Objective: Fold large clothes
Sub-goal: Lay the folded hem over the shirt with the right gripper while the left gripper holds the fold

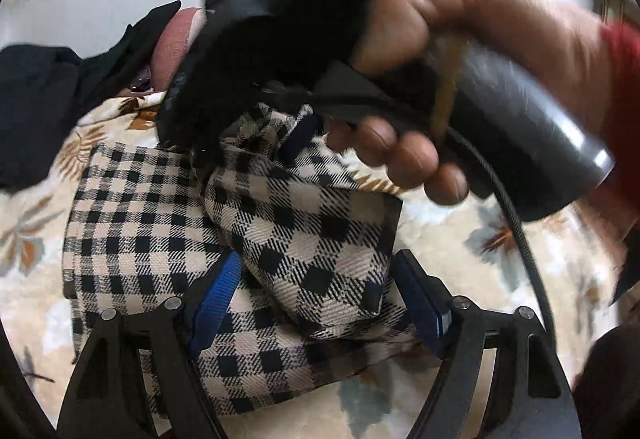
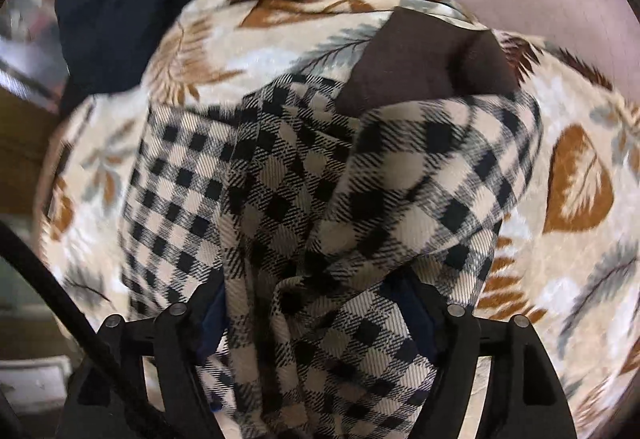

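Note:
A beige-and-black checked garment (image 1: pixel 152 223) lies partly folded on a leaf-patterned bedspread (image 1: pixel 520 279). A raised fold of it stands between the blue pads of my left gripper (image 1: pixel 318 299), whose jaws are wide apart and clear of the cloth. A person's hand (image 1: pixel 400 151) holds the right gripper's black body (image 1: pixel 280 39) just above the garment's far edge. In the right wrist view, bunched checked cloth (image 2: pixel 304 207) fills the space between the spread fingers of my right gripper (image 2: pixel 314 313). A brown inner patch (image 2: pixel 424 71) shows at the garment's far side.
A dark navy garment (image 1: pixel 36 99) (image 2: pixel 112 7) is heaped at the bedspread's (image 2: pixel 580 279) far left. A pink object (image 1: pixel 176 47) lies beside it. A black cable (image 1: pixel 516 223) hangs from the right gripper. A pale wall rises behind.

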Demonstrator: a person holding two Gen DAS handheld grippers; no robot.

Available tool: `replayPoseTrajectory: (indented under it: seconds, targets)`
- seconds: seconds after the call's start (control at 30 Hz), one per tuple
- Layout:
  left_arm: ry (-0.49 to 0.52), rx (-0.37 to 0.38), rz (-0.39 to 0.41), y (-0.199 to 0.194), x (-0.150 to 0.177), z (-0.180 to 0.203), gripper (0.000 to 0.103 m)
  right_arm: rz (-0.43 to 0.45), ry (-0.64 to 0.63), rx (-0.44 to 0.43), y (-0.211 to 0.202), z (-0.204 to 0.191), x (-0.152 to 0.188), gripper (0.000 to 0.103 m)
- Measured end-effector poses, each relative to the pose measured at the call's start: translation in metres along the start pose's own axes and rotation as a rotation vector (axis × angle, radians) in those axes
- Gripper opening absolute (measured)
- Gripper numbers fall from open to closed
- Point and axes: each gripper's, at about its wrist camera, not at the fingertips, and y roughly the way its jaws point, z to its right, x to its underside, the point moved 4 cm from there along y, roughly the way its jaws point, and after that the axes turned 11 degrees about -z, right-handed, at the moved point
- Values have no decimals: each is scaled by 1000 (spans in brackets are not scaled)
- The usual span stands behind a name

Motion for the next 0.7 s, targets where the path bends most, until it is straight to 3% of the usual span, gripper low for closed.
replayPoseTrajectory:
  seconds: [0.1,0.17,0.23,0.33,0.43,0.47,0.5,0.53,0.57,0.63,0.7]
  targets:
    - [27,-35,-17,8,4,7,78,-14,-4,15,3,-7,-5,80]
    - [43,-50,-11,9,5,11,78,-2,21,-62,-3,-7,-7,80]
    - [64,-77,1,10,6,15,78,9,40,-80,-8,-5,-6,80]
    - [83,-109,7,13,5,22,77,-10,29,22,-4,-7,-5,80]
    - [86,-128,-8,21,1,23,62,-35,28,91,5,-7,-9,80]
    - [83,-131,-25,25,1,23,44,-35,24,112,7,-8,-10,79]
    - [75,-136,-39,28,1,23,25,-31,19,129,8,-9,-11,66]
    - [64,-132,-48,30,1,22,18,-30,12,151,8,-10,-10,37]
    - [51,-119,-51,30,2,21,15,-37,10,148,8,-12,-8,22]
    - [22,-107,-32,22,1,18,10,-8,-1,176,0,-14,-4,14]
    - [15,-99,-7,12,-1,19,10,18,-11,200,-12,-13,3,13]
